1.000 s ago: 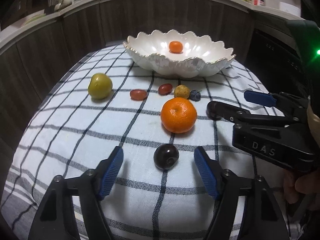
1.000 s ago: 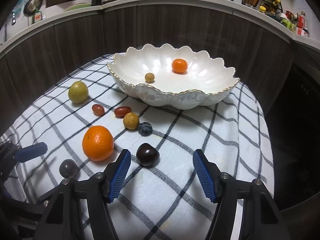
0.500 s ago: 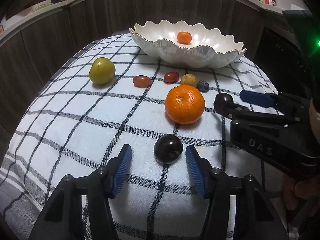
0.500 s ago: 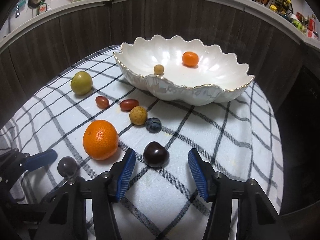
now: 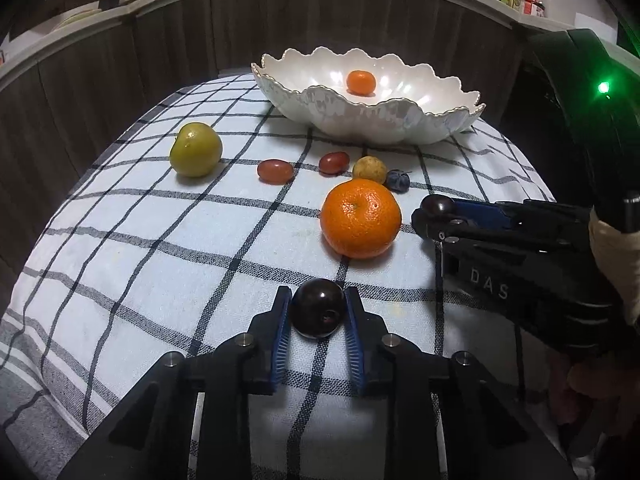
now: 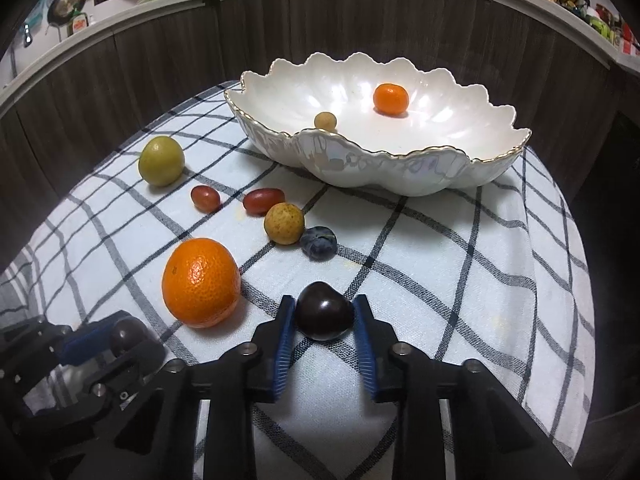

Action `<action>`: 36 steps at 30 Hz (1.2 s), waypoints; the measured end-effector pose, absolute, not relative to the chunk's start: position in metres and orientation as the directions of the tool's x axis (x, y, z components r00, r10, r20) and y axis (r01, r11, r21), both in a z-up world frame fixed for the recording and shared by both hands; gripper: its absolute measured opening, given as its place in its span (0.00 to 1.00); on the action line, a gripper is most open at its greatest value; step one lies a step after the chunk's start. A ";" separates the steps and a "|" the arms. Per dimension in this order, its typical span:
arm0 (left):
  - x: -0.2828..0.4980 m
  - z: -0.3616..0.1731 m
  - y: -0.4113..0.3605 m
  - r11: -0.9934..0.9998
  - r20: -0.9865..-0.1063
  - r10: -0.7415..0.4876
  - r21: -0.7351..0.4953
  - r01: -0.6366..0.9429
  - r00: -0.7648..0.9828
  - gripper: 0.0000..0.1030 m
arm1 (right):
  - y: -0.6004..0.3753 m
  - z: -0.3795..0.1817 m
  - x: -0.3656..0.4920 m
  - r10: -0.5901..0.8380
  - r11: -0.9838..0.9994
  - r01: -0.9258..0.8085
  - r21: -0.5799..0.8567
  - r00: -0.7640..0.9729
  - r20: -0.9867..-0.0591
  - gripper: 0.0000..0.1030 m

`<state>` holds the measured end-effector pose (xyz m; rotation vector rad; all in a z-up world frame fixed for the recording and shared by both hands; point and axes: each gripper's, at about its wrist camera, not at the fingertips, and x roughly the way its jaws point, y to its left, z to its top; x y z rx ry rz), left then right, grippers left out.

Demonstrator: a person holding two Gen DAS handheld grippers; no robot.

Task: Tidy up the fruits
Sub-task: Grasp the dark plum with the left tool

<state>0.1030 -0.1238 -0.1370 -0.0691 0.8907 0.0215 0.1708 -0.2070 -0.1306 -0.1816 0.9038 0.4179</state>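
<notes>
White bowl [image 6: 400,172] with mandarin [image 6: 391,98], longan [image 6: 325,121]

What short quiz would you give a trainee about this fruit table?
1. True or false: the bowl holds two fruits.
2. The left tool and right tool each grip a: A orange; B cherry; C blueberry.
3. How many red tomatoes lie on the cloth?

Key: 1 true; 2 B; 3 two.
</notes>
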 end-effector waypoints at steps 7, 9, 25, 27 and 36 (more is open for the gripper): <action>0.104 -0.136 -0.121 0.998 -0.779 -0.011 -0.049 -0.044 0.626 0.25 | -0.210 -0.128 0.168 0.277 0.913 -0.406 0.034 0.556 -0.784 0.28; 0.104 -0.135 -0.119 0.998 -0.780 -0.009 -0.050 -0.048 0.626 0.25 | -0.210 -0.126 0.167 0.277 0.915 -0.402 0.037 0.558 -0.783 0.28; 0.108 -0.109 -0.106 0.997 -0.759 -0.042 -0.078 -0.027 0.649 0.25 | -0.209 -0.103 0.149 0.237 0.949 -0.309 0.055 0.590 -0.772 0.28; 0.107 -0.105 -0.103 0.997 -0.754 -0.045 -0.079 -0.023 0.656 0.25 | -0.208 -0.099 0.146 0.231 0.953 -0.299 0.055 0.594 -0.770 0.28; 0.110 -0.094 -0.093 0.994 -0.750 -0.082 -0.109 0.000 0.657 0.25 | -0.205 -0.082 0.137 0.200 0.965 -0.260 0.042 0.618 -0.760 0.28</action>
